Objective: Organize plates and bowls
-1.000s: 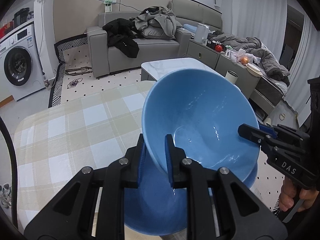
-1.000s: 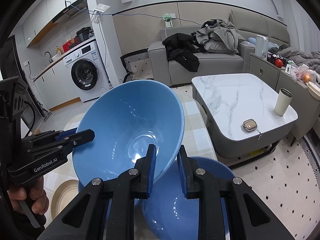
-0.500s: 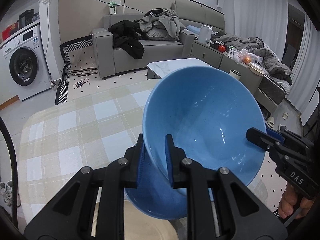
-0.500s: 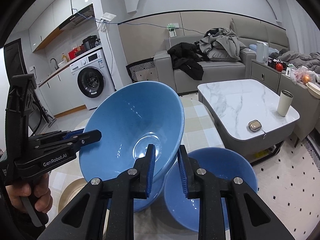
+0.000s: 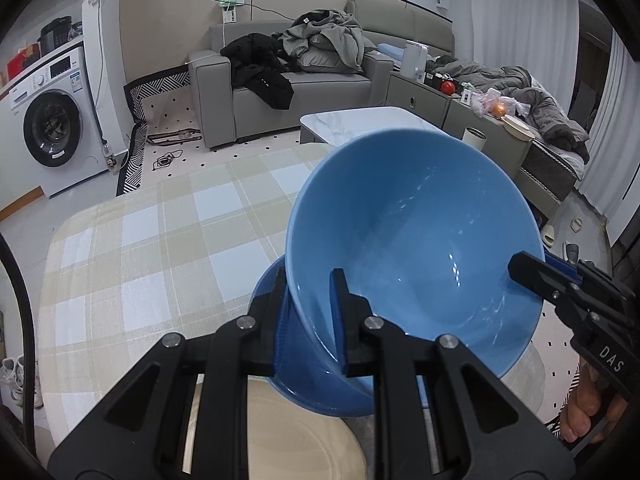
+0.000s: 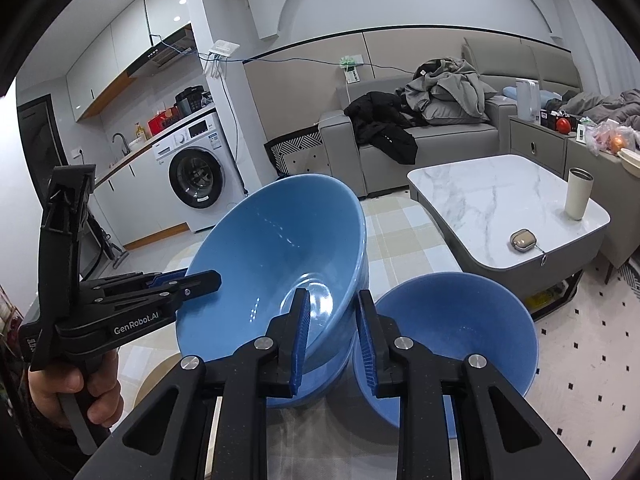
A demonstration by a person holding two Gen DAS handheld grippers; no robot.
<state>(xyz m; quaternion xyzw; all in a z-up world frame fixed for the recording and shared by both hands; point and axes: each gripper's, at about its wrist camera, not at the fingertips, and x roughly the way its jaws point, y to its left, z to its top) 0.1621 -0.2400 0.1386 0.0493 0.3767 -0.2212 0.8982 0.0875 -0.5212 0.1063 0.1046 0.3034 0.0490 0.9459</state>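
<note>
Both grippers hold one tilted blue bowl [image 5: 420,240] [image 6: 280,248] over the checked table [image 5: 160,260]. My left gripper [image 5: 308,280] [image 6: 200,278] is shut on its left rim. On the opposite rim my right gripper [image 6: 332,300] [image 5: 524,264] is shut, one finger inside the bowl and one outside. A second blue bowl [image 5: 328,400] [image 6: 320,384] sits directly under the held one, which looks partly nested in it. A third blue bowl [image 6: 460,332] stands apart to the right. A beige plate [image 5: 288,440] [image 6: 156,380] lies at the table's near edge, partly hidden by the grippers.
A marble coffee table [image 6: 500,200] stands beyond the table's right edge, with a cup [image 6: 578,196] and a small case [image 6: 522,240] on it. A grey sofa [image 5: 304,92] and a washing machine [image 5: 52,128] stand further back. A hand [image 6: 60,392] grips the left tool's handle.
Both grippers carried the held bowl leftwards and slightly down, off the right bowl and over another blue bowl. The beige plate has come into the left wrist view.
</note>
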